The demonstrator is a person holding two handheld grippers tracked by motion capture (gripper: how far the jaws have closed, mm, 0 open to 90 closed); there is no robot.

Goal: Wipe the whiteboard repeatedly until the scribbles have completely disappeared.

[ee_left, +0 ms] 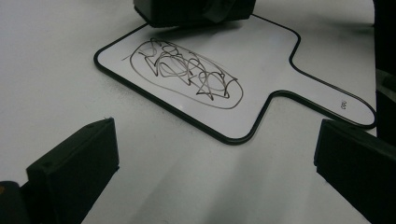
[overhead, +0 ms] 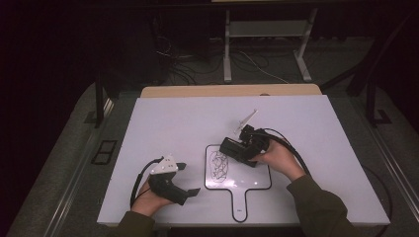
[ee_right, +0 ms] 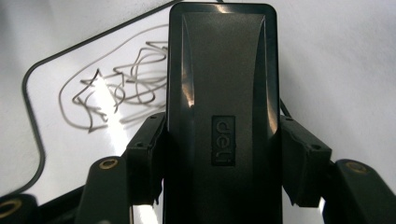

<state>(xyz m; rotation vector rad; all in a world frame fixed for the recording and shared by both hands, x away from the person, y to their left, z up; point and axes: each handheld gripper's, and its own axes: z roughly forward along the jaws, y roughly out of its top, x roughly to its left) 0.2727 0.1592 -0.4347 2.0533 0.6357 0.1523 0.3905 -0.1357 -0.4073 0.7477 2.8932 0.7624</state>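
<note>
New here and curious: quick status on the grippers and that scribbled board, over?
Right gripper shut on black eraser, at the board's far edge. Left gripper open, empty, near the board. Small whiteboard flat, scribble unwiped. Nothing in the way.

Black eraser (ee_right: pixel 222 116) above scribbled paddle-shaped whiteboard (overhead: pixel 247 180), flat on table.
</note>
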